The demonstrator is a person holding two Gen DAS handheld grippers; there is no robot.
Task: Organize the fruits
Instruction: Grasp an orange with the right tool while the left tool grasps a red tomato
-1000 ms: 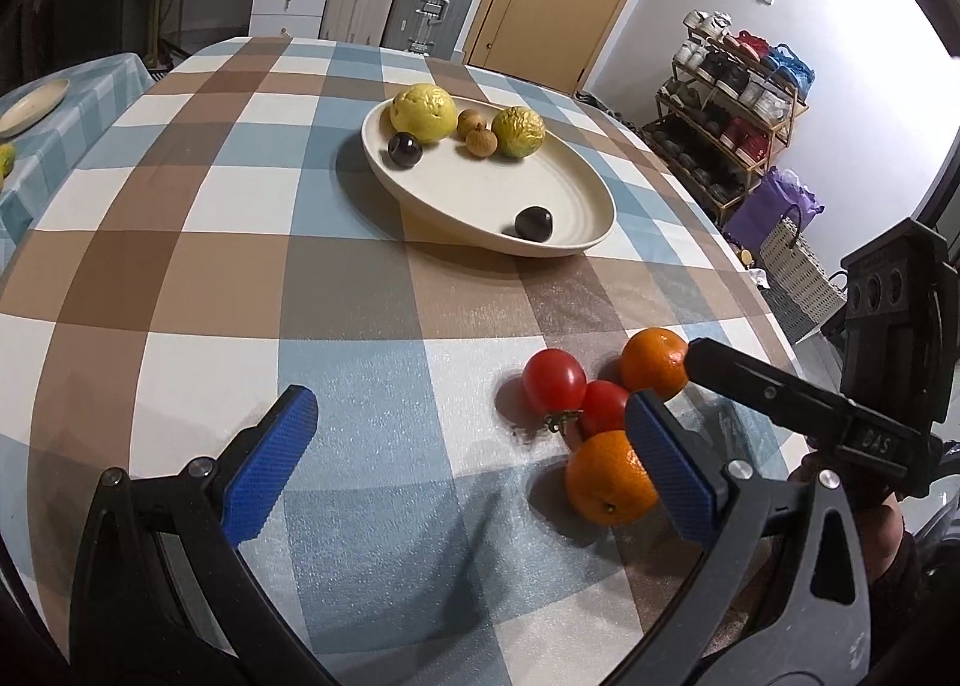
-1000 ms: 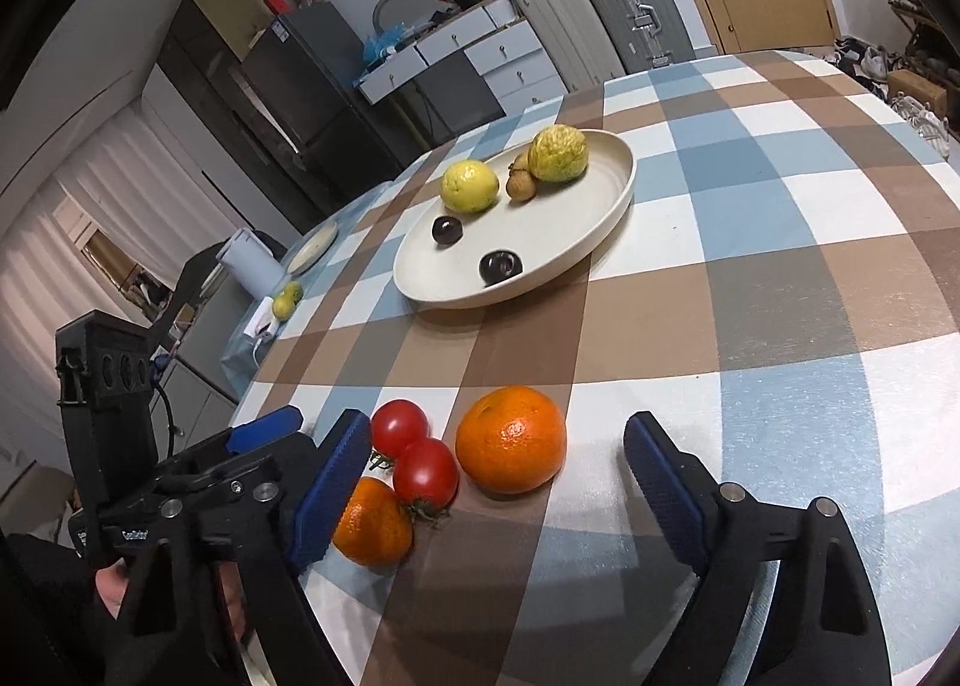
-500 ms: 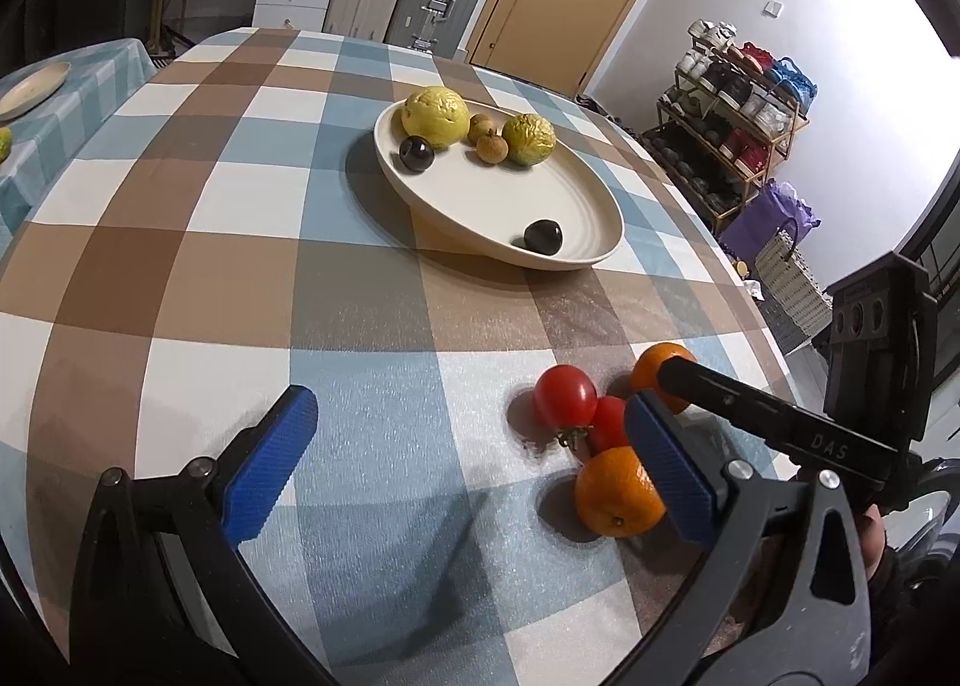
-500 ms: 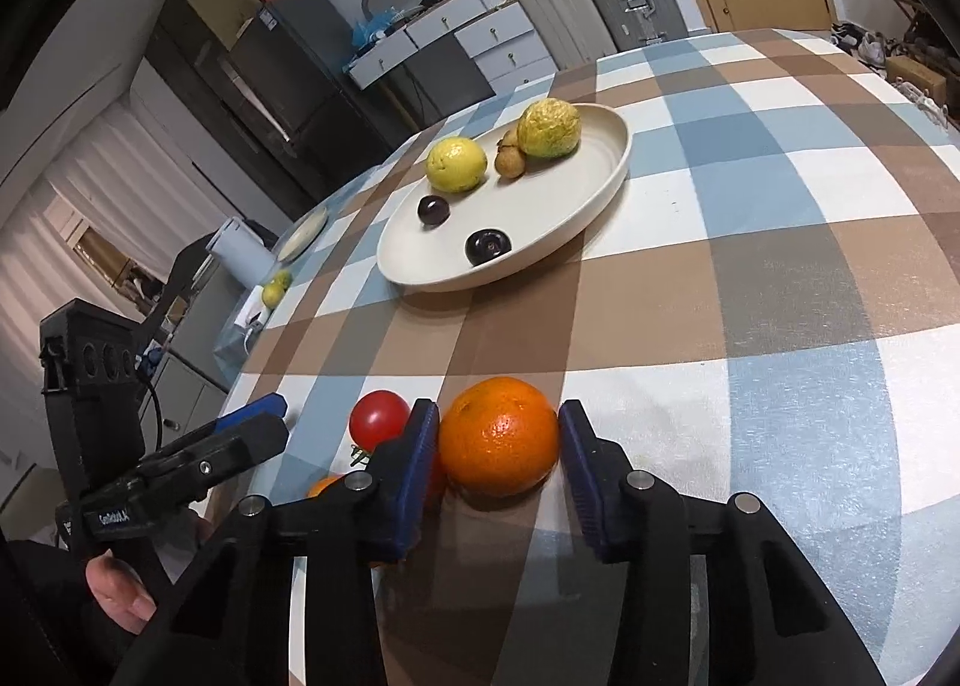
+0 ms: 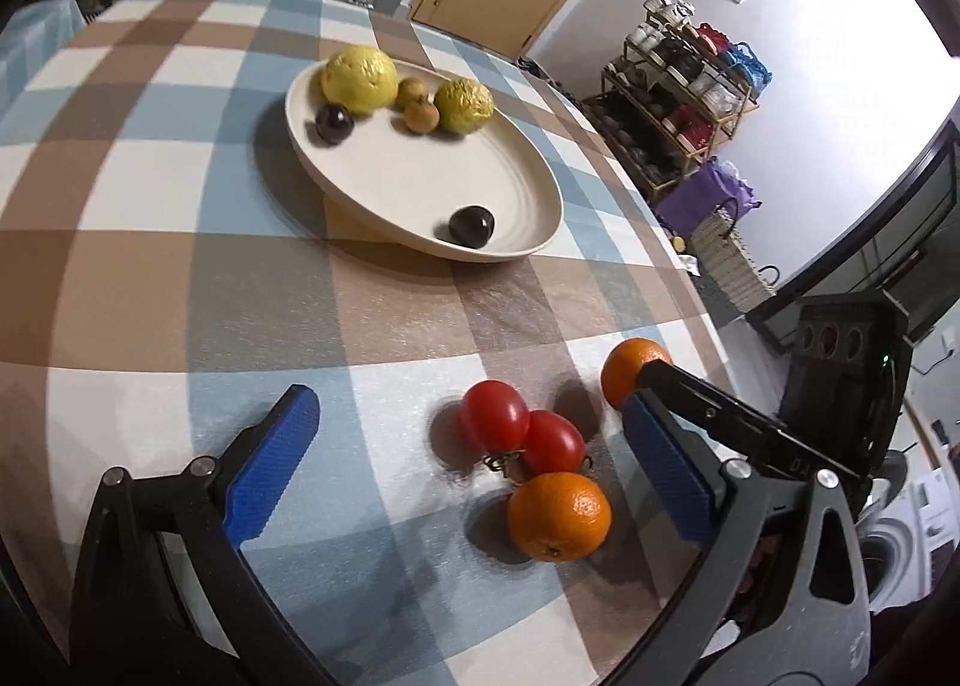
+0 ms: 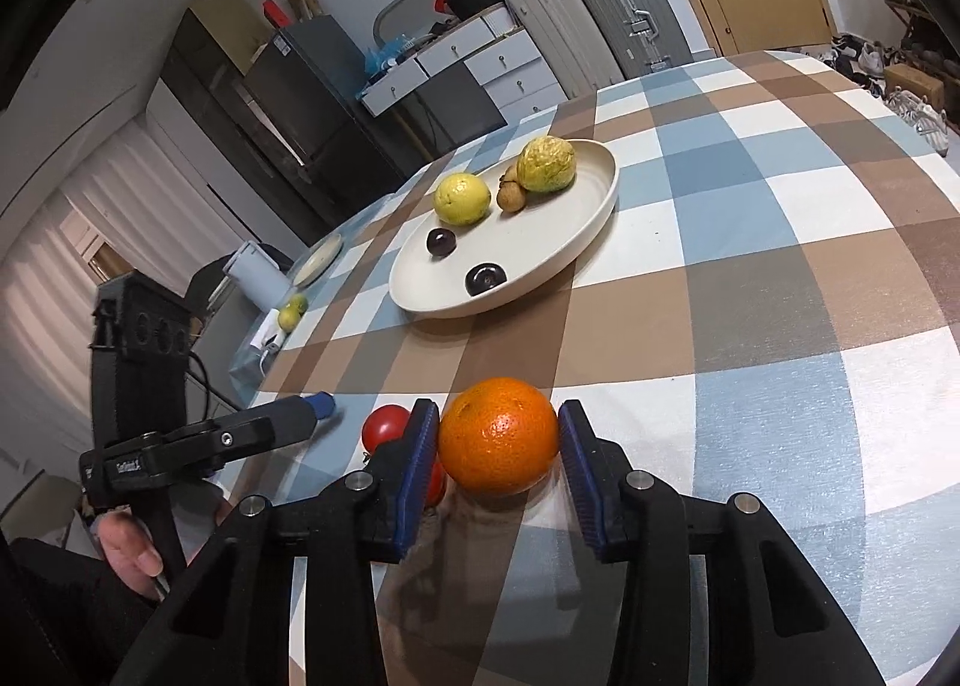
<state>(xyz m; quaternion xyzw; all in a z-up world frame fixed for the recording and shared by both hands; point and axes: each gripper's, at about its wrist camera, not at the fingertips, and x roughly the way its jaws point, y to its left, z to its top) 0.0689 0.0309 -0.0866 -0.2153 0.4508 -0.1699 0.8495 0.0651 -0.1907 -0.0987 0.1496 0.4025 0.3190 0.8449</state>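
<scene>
The right gripper (image 6: 498,461) clamps a dimpled round orange (image 6: 498,435) in ribbed blue pads; the left gripper (image 5: 474,464) gapes above two glossy tomatoes (image 5: 519,428) at 12 o'clock.

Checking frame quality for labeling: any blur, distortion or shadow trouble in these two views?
Left wrist view: fisheye bends the table edge; plate fruit slightly soft; orange casts a shadow. Right wrist view: held orange sharp, corners vignetted black.
</scene>
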